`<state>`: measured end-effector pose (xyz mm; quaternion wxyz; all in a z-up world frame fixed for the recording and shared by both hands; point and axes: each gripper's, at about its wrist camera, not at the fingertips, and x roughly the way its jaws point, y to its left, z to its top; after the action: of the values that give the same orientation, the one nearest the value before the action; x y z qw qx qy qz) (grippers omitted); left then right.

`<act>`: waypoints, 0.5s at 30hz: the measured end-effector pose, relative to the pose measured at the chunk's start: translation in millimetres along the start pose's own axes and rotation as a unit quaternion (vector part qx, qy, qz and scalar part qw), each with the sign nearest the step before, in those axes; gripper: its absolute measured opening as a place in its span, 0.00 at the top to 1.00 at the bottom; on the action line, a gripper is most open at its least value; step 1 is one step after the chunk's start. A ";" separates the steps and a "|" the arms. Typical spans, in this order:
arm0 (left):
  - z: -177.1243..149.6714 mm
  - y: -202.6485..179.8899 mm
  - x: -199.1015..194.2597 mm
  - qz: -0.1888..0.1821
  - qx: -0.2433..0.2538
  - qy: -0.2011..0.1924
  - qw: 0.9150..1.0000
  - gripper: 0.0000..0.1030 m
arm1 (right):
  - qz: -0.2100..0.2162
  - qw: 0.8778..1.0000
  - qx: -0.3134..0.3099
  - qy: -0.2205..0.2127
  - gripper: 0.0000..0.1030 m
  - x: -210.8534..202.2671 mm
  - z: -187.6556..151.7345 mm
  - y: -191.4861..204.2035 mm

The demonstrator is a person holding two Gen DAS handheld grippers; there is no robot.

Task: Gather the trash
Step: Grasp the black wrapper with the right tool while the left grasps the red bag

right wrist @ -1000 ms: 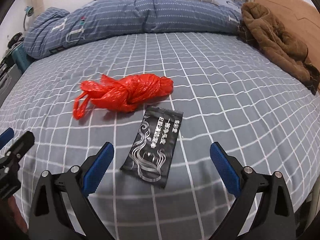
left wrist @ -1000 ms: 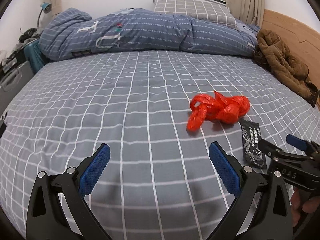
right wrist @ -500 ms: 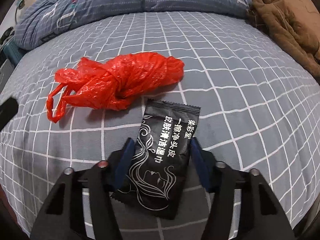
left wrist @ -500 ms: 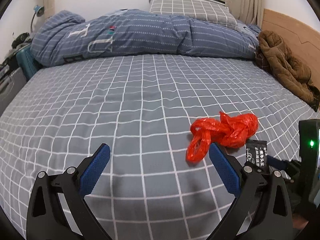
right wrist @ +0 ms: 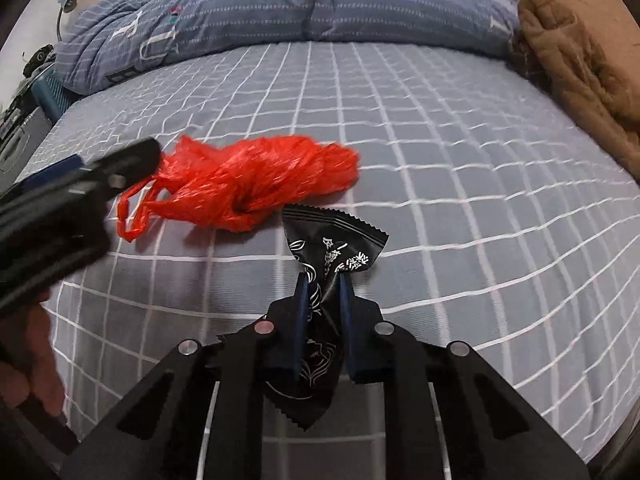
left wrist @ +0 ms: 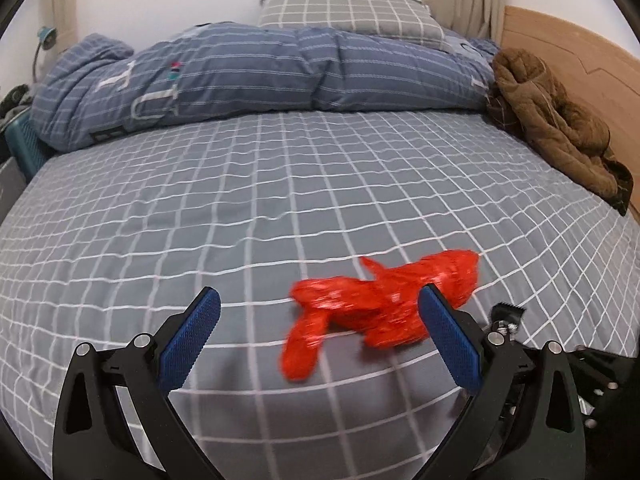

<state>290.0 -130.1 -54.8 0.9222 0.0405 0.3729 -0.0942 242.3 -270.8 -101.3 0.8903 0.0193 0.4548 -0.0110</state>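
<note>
I have the black sachet [right wrist: 334,258] pinched in my right gripper [right wrist: 323,280], the fingers squeezed in on its waist so the foil crumples between the pads; its serrated top end fans out ahead of the gripper and the other end hangs back under the jaws, so its long axis runs roughly along the fingers, pointing away from me toward the duvet [right wrist: 280,4]. It looks lifted off the bed [right wrist: 460,168], though I cannot be sure the lower end is clear of the sheet. So one piece of trash is in hand, I judge, and nothing is binned yet; no bin shows in either view. The red plastic bag [left wrist: 384,304] lies untouched on the checked sheet, crumpled into a long bundle lying crosswise, with its handle loop at the left end in the right wrist view. My left gripper [left wrist: 320,340] is spread wide with nothing between the pads, low over the bed with its right finger in front of the bag.
</note>
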 end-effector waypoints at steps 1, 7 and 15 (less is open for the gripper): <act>0.4 -5.0 3.6 -0.002 0.002 0.002 1.000 0.06 | -0.004 1.000 -0.002 -0.005 0.86 -3.2 -0.2 -5.1; -0.7 -29.0 26.7 -0.013 0.010 0.015 1.000 0.06 | -0.022 0.999 0.017 -0.015 0.86 -10.4 -0.1 -45.5; 0.0 -38.0 44.9 -0.024 -0.009 0.021 0.999 0.11 | -0.022 0.999 0.033 -0.011 0.86 -9.5 -4.5 -74.7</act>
<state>313.9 -173.7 -86.1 0.9118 0.0248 0.3942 -0.1122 230.2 -345.1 -98.1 0.8937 0.0391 0.4447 -0.0457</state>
